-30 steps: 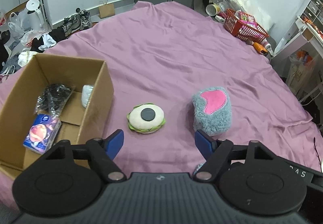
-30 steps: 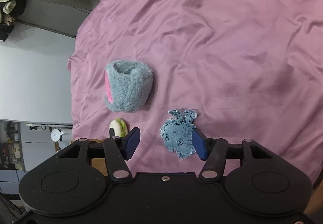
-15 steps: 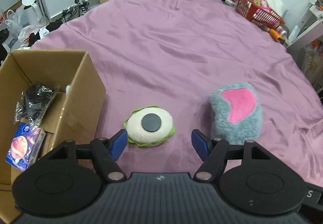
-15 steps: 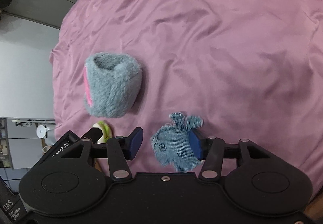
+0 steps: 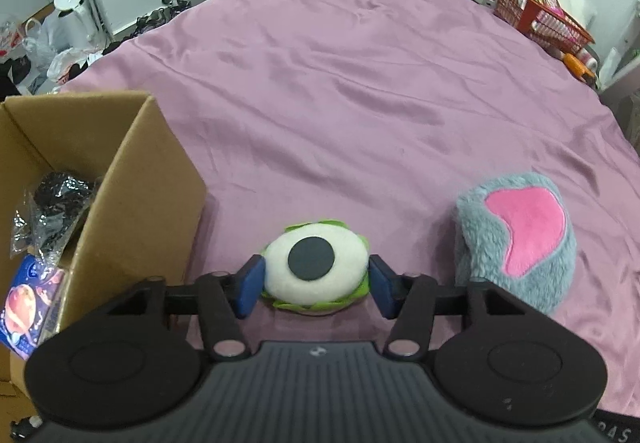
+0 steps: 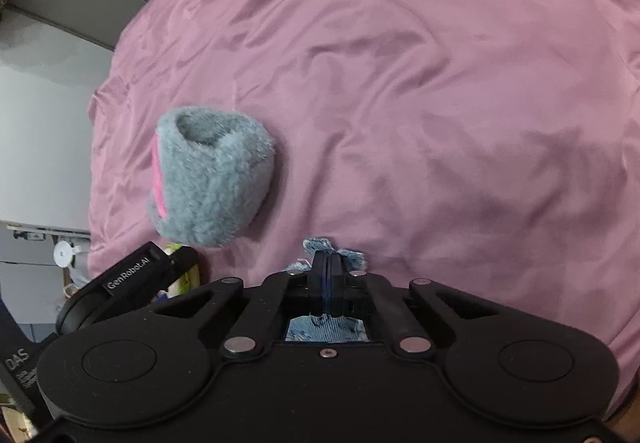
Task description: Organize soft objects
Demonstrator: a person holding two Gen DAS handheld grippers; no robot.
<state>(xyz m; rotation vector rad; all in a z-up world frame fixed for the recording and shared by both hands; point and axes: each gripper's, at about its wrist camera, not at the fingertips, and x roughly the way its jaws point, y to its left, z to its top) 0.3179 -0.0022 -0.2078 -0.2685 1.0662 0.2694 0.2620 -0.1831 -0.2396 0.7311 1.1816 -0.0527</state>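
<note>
- The left gripper [image 5: 315, 285] stands wide open with its jaws on either side of the round plush burger [image 5: 316, 274]: one blue pad just beside its left edge, the other just beside its right edge. Whether the pads touch the plush I cannot tell; nothing looks squeezed yet.
- The toy lies flat on the purple bedsheet [image 5: 360, 91], white bun and dark disc facing up, so a sideways pinch across its middle looks like the natural hold, and the jaws are lined up for it.
- The right gripper [image 6: 327, 269] is closed tight on a blue denim fabric patch [image 6: 352, 258]. Frayed cloth sticks out ahead of the jaws, and more shows behind them through the gap in the gripper body. Thin cloth seems to need the jaws fully shut like this.
- The grey-and-pink furry plush [image 5: 520, 239] rests on the sheet well to the right of the left jaws, and ahead and to the left of the right jaws, untouched.
- The open cardboard box [image 5: 132, 195] stands close to the left of the left jaws, already holding a black wrapped item and a printed packet; it is probably where the soft things go.
- My guess: closing on the burger comes next, and its rounded sides could slip from a shallow grip.
</note>
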